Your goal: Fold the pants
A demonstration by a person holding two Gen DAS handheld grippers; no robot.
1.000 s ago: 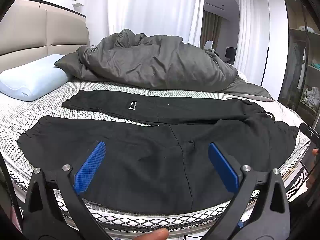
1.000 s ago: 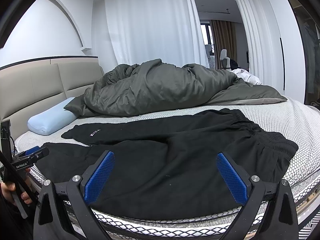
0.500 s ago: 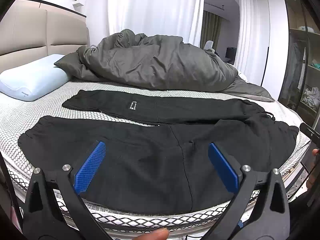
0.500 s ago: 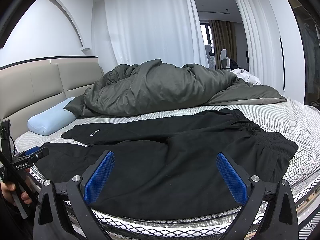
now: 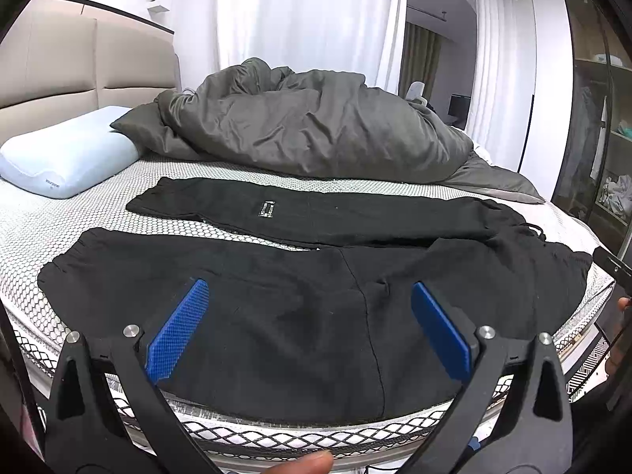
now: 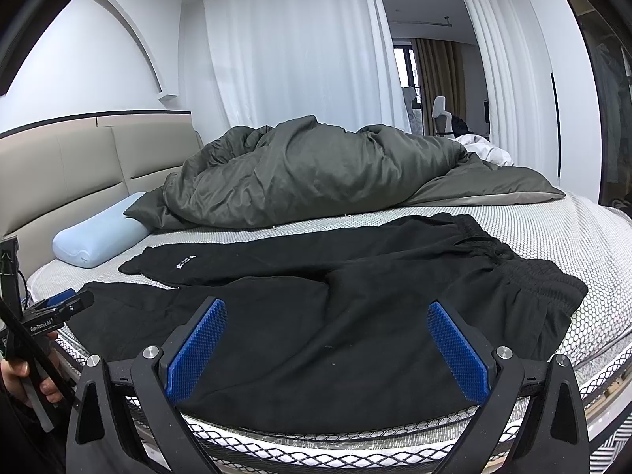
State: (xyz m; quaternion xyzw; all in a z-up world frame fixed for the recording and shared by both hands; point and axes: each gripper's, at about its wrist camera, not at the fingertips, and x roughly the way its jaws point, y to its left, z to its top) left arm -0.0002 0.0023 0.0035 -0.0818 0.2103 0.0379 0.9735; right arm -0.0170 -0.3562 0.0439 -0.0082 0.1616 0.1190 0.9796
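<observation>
Black pants [image 5: 316,316] [image 6: 335,328] lie spread flat across the near half of the bed, waistband to the right, both legs running left. The far leg carries a small label [image 5: 268,210]. My left gripper [image 5: 310,312] hovers above the near leg, open, its blue pads wide apart with nothing between them. My right gripper [image 6: 328,335] also stands open, over the seat of the pants near the waistband [image 6: 545,276]. In the right wrist view the left gripper [image 6: 55,308] shows at the far left, held by a hand [image 6: 15,375].
A crumpled grey duvet [image 5: 316,134] fills the back of the bed. A pale blue pillow [image 5: 63,154] rests at the left by the beige headboard [image 5: 59,59]. The mattress edge [image 5: 316,434] runs right below the grippers. Shelves [image 5: 608,158] stand at the right.
</observation>
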